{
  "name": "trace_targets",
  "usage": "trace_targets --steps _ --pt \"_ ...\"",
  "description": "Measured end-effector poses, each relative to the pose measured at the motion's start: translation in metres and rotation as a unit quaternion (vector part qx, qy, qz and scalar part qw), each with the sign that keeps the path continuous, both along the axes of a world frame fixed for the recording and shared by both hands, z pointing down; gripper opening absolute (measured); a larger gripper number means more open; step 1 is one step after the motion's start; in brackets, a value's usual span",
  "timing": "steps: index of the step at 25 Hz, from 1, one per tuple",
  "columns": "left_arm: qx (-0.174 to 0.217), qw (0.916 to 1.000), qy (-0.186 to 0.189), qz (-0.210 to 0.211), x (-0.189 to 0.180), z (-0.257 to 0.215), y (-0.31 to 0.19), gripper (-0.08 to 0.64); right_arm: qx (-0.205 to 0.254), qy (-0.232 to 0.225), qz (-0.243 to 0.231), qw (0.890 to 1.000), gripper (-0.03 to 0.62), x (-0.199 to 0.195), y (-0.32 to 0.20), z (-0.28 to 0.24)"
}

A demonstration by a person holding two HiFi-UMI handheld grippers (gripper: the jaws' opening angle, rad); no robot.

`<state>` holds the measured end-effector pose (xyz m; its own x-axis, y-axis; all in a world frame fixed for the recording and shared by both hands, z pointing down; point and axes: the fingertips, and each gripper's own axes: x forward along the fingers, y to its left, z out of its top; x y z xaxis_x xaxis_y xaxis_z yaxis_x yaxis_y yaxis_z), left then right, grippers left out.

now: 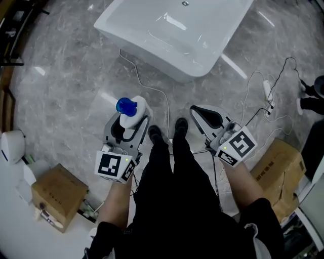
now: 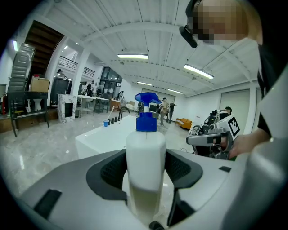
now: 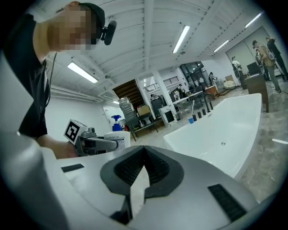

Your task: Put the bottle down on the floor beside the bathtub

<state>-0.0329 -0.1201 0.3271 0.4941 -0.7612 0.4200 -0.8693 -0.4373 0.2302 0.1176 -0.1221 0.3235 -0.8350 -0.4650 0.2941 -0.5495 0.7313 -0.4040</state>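
A white bottle [image 1: 137, 114] with a blue spray top is pictured clamped upright between the jaws of the left hand-held gripper [image 2: 145, 170], clear of the marbled floor [image 1: 66, 81]. The right hand-held gripper [image 3: 144, 152] is carried just to the right of it, jaws brought together at the tips with nothing between them. The bathtub [image 1: 152, 55] lies ahead of both, well apart from them.

The task is judged to be partly done. The bottle is gripped and pointed towards the bathtub, but it has not yet been set down. It remains to be carried forward, lowered, stood on the floor by the bathtub's wall and released.

The bathtub is seen to be empty, with only a drain fitting [image 1: 185, 3] showing in its basin. How full the bottle is cannot be told through its opaque wall. 2 cardboard boxes are set on the floor, 1 [image 1: 58, 195] behind and to the left of the left hand-held gripper and 1 [image 1: 277, 167] to the right of the right hand-held gripper. Nothing of their contents is shown.
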Motion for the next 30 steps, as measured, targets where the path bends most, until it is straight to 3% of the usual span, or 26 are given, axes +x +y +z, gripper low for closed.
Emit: trace_targets --steps 8,20,26,30 --pt "-0.016 0.9998 0.003 0.007 -0.017 0.106 -0.028 0.264 -0.023 -0.020 -0.006 1.000 0.029 -0.050 -0.020 0.105" --pt "-0.015 0.9998 0.003 -0.013 -0.044 0.305 -0.056 0.264 -0.041 -0.007 -0.046 0.998 0.028 -0.098 -0.040 0.304" --pt "-0.023 0.9995 0.021 0.001 -0.046 0.391 -0.083 0.264 -0.033 0.015 -0.064 0.997 0.029 -0.104 -0.068 0.392" --pt "-0.028 0.9993 0.004 0.024 -0.046 0.454 -0.108 0.264 0.010 0.071 -0.085 0.994 0.029 -0.113 -0.090 0.449"
